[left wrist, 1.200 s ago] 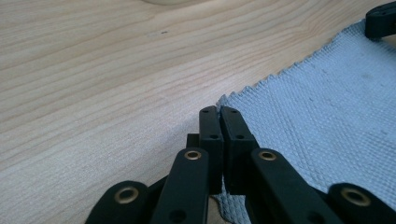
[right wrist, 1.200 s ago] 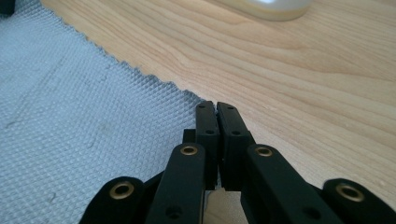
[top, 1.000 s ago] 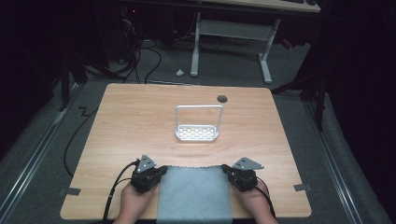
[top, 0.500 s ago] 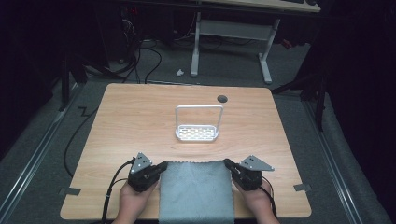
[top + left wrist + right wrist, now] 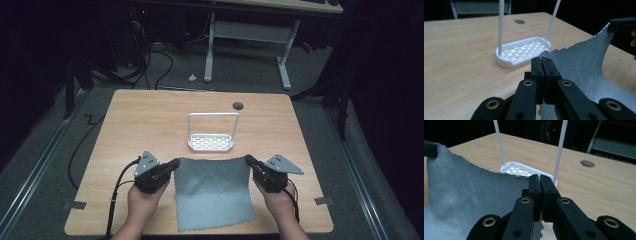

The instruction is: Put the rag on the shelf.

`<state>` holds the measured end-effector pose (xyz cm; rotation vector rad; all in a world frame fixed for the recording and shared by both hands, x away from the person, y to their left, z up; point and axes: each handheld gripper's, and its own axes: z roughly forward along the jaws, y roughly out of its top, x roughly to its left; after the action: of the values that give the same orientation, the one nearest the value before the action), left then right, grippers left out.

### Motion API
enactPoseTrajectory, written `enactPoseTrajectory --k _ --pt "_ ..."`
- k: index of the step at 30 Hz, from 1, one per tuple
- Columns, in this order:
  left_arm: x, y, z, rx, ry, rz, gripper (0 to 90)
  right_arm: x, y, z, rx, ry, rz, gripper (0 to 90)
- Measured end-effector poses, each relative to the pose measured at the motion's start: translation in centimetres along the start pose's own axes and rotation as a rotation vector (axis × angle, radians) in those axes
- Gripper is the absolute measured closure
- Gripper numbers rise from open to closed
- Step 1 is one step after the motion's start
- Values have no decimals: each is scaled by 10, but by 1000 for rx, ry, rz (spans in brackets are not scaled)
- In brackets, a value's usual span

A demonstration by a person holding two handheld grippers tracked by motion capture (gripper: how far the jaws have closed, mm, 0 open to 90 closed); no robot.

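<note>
A light wooden table with rounded corners [image 5: 150, 120] carried everything, with a small dark round hole [image 5: 238, 105] near its far edge. On its near half lay a grey woven cloth with pinked edges [image 5: 212, 192], spread between the two pairs of jaws; its far corners were lifted off the wood while its near part rested flat. Just beyond the jaws stood a white plastic rack with a slotted oval base and a tall thin hoop [image 5: 211, 141], its base close to the cloth's far edge.

The left gripper [image 5: 174, 163], held in the person's left hand [image 5: 141, 202], had its jaws clenched on the cloth's far left corner, the fabric running off to the right of the jaws in the left gripper view [image 5: 541, 62]. The right gripper [image 5: 247, 160], in the right hand [image 5: 280, 202], had its jaws pressed together on the far right corner, cloth spreading left of them in the right gripper view [image 5: 540, 180].
</note>
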<state>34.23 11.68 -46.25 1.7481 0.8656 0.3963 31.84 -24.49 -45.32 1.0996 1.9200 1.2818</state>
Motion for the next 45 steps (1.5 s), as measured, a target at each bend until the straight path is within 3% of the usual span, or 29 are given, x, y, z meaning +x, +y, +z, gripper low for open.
enactPoseTrajectory --k 10,20,32,37,45 --pt "6 37 -1 -89 28 28 887 -5 37 -2 -102 -32 -20 889" --pt "11 63 -6 -159 40 42 887 -7 64 -5 -165 -40 -20 888" --pt "17 85 -9 -204 69 61 887 -9 88 -3 -205 -43 -33 889" --pt "21 94 -6 -208 85 88 887 -11 94 2 -210 -55 -41 890" --pt "31 111 5 -226 102 93 887 -19 106 14 -219 -59 -14 890"
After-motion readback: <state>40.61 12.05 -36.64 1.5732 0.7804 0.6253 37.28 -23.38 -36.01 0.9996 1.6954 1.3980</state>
